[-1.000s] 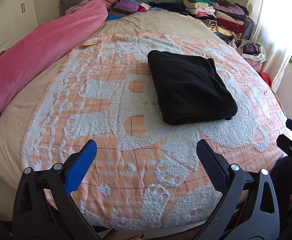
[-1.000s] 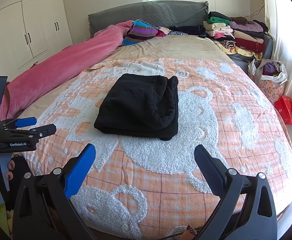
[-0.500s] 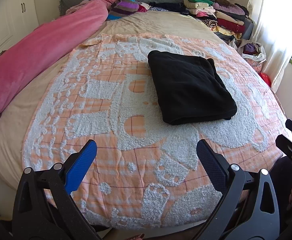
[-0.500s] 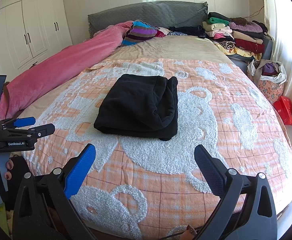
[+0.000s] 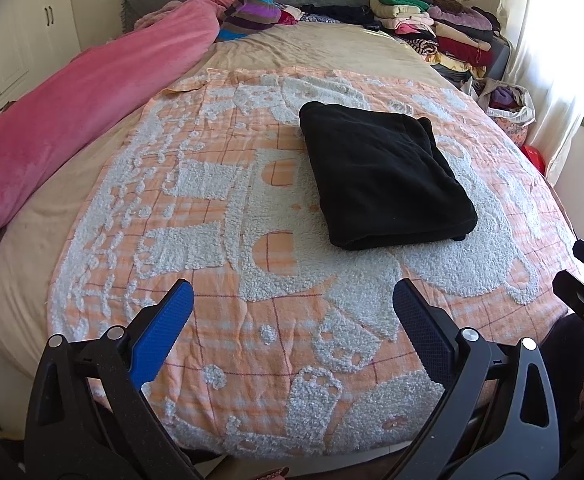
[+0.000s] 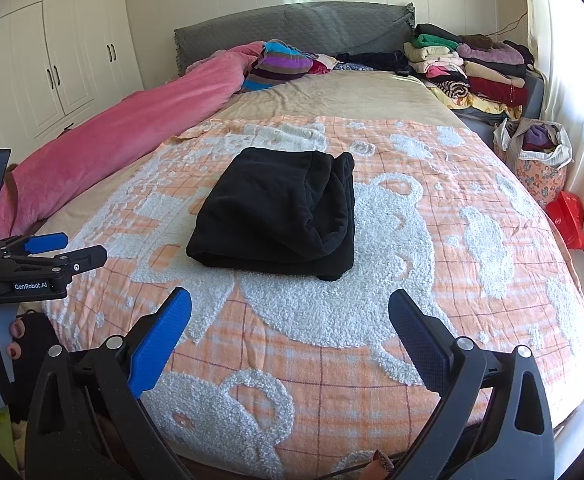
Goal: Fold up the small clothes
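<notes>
A bed point(image 6: 332, 96) with grey headboard point(image 6: 292, 28) fills the room; white wardrobes point(image 6: 52, 72) (left wall), sunlit curtain point(image 6: 564, 80) right.

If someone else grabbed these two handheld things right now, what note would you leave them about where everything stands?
Left gripper: open, holding nothing, hovering over the near edge of the bed.
Right gripper: open, holding nothing, alongside it.
The black fleece garment lies folded into a thick rectangle on the orange-and-white checked blanket, touched by neither gripper.
Done: this garment looks folded.
Left: probably move it to the folded clothes stack by the headboard, then fetch the next piece.
</notes>
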A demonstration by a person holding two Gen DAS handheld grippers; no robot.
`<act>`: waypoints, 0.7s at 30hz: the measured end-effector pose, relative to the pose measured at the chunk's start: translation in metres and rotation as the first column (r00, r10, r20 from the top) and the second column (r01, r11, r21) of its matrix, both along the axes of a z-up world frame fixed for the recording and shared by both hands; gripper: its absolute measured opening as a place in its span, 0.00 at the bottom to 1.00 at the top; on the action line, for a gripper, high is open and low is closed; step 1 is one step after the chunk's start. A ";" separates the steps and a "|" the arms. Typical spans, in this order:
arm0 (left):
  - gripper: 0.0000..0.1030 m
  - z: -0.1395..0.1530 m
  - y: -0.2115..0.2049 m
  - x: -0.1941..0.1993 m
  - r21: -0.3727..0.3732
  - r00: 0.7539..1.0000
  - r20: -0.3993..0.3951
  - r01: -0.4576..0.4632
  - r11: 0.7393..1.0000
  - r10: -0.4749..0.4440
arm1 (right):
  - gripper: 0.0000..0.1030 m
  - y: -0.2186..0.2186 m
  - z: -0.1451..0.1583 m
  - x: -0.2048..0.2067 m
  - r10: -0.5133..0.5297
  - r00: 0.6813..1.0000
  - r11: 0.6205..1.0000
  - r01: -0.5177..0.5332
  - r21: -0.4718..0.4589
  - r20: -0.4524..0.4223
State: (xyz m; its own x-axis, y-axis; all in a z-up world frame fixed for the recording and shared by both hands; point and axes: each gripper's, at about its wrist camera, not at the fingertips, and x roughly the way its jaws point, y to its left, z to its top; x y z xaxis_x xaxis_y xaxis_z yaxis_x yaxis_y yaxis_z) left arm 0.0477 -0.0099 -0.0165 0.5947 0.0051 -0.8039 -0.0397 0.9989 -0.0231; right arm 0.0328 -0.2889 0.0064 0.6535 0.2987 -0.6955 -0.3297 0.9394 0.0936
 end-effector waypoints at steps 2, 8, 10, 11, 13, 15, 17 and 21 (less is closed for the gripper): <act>0.91 0.001 -0.001 -0.001 -0.001 1.000 -0.001 0.001 1.000 -0.001 | 0.96 0.000 0.000 0.000 -0.001 1.000 1.000 0.001 0.000 0.002; 0.91 0.001 -0.001 -0.002 -0.003 1.000 -0.002 0.005 1.000 -0.005 | 0.96 0.000 0.000 -0.001 -0.005 1.000 1.000 0.005 -0.002 0.001; 0.91 0.001 -0.002 -0.002 -0.007 1.000 -0.003 0.007 1.000 -0.007 | 0.96 0.001 -0.001 -0.001 -0.006 1.000 1.000 0.006 -0.003 0.000; 0.91 0.001 -0.002 -0.002 -0.007 1.000 -0.004 0.008 1.000 -0.008 | 0.96 0.001 -0.001 -0.001 -0.006 1.000 1.000 0.006 -0.003 -0.002; 0.91 0.001 -0.002 -0.002 -0.009 1.000 -0.005 0.009 1.000 -0.009 | 0.96 0.002 -0.001 -0.001 -0.005 1.000 1.000 0.005 -0.005 -0.003; 0.91 0.001 -0.002 -0.001 -0.008 1.000 -0.005 0.008 1.000 -0.008 | 0.96 0.003 -0.001 0.000 -0.004 1.000 1.000 0.004 -0.007 -0.005; 0.91 0.001 -0.002 -0.001 -0.008 1.000 -0.007 0.007 1.000 -0.007 | 0.96 0.003 -0.002 0.000 -0.004 1.000 1.000 0.004 -0.007 -0.006; 0.91 0.000 -0.001 0.000 0.005 1.000 -0.015 0.000 1.000 0.000 | 0.96 0.003 -0.003 0.001 -0.005 1.000 1.000 0.005 -0.006 -0.013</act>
State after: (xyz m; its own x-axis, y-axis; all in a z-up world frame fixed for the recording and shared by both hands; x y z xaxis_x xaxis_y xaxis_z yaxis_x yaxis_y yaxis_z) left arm 0.0479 -0.0112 -0.0168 0.5823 0.0085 -0.8129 -0.0396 0.9991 -0.0179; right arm 0.0339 -0.2857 0.0031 0.6463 0.2911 -0.7054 -0.3236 0.9417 0.0921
